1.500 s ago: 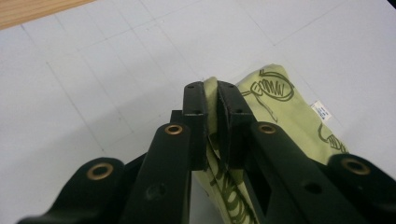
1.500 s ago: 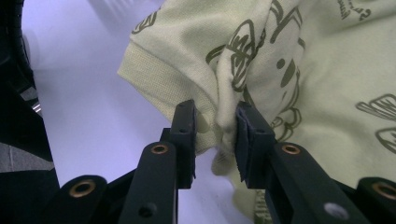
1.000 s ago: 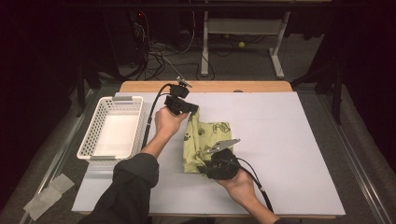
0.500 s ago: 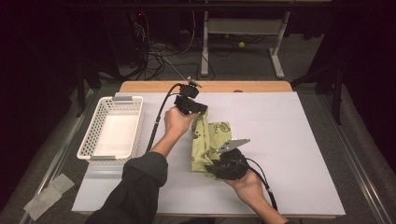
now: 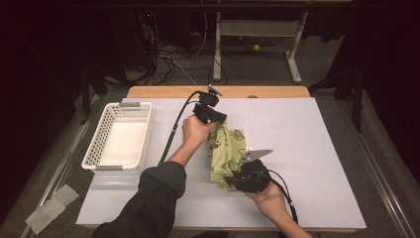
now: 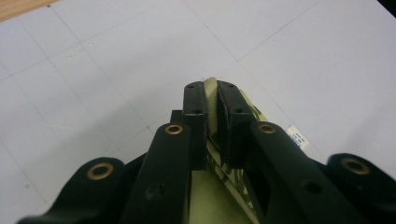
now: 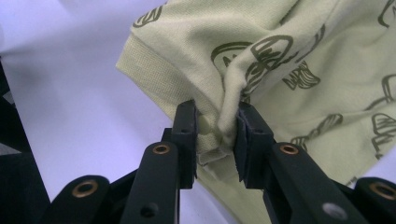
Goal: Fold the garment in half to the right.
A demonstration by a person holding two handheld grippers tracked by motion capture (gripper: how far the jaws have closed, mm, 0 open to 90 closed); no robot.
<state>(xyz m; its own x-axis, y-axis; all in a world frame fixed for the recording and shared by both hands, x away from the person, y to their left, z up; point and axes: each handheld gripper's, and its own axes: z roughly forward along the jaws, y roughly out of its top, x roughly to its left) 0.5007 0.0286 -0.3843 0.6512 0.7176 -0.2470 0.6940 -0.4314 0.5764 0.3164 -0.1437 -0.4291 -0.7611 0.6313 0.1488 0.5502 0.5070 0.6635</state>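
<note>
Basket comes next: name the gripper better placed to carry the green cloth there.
Left, probably. The left gripper, shut on the cloth, sits on the side toward the white basket; the right gripper, also clamping it, is farther away.

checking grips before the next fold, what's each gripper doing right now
Left gripper: jaws shut on the far edge of the green printed garment.
Right gripper: jaws shut on a bunched fold of the same garment.

The right half of the worktop (image 5: 317,148) lies bare and passable. On the left, the white basket (image 5: 119,136) blocks low travel. At centre, the green cloth (image 5: 225,148) stretches between the left gripper (image 5: 218,118) and the right gripper (image 5: 232,179), barring passage between them.
</note>
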